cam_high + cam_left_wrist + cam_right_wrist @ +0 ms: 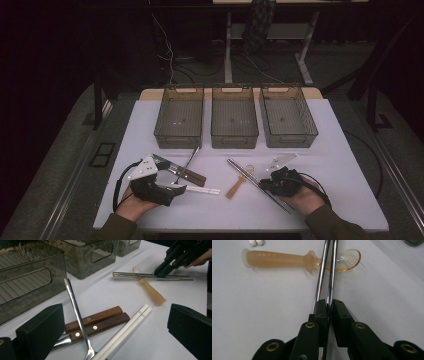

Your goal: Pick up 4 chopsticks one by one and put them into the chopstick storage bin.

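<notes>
Right gripper (327,307): jaws nearly closed on one of two metal chopsticks (329,272), which lie on the white table (330,165) across an amber spoon (287,258). Left gripper (112,332): jaws wide apart, holding nothing, w/ wood-handled knives (100,321), white chopsticks (125,331) & a metal utensil (76,312) between them.

The left black two-jaw tongs (176,189) are lying low over the bench, jaws spread wide. The right black tongs (264,185) are pinching nearly closed, both forearms reaching in from below.
</notes>
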Demonstrator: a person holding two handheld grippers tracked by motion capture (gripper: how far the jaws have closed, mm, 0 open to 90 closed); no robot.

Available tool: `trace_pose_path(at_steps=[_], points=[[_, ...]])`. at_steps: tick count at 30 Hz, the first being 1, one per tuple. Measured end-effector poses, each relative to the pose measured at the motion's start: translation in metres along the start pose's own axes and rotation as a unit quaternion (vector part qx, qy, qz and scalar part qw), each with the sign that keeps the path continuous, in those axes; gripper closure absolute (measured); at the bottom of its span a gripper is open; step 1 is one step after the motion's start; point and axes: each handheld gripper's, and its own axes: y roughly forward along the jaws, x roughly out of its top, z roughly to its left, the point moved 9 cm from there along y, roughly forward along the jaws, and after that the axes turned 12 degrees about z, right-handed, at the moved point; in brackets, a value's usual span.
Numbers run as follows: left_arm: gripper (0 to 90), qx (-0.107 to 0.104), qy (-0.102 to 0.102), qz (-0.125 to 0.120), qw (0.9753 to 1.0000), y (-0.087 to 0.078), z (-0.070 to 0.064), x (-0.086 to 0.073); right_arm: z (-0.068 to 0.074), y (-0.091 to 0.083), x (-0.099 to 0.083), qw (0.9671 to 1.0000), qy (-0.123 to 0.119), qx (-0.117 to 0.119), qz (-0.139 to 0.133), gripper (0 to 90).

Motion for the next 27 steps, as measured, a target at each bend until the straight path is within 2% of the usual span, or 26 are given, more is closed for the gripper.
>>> trace_pose_path(at_steps=[10, 17, 23, 27], points=[[0.0, 0.001, 0.002, 0.001, 1.0000, 0.0002, -0.0005, 0.0001, -0.0007, -0.0001, -0.0002, 0.9999, 0.015, 0.000, -0.003, 84.2], [0.0, 0.000, 0.002, 0.001, 1.0000, 0.0003, -0.0005, 0.0002, -0.0015, -0.0012, 0.0001, 0.9999, 0.014, -0.001, -0.005, 84.6], [0.0, -0.001, 0.001, 0.002, 1.0000, 0.0009, -0.0010, -0.0002, -0.0040, -0.0082, 0.0027, 0.9996, 0.016, 0.004, -0.022, 84.7], [0.0, -0.002, 0.001, 0.003, 1.0000, 0.0012, -0.0012, -0.0003, -0.0043, -0.0099, 0.0021, 0.9996, 0.018, 0.009, -0.021, 84.7]])
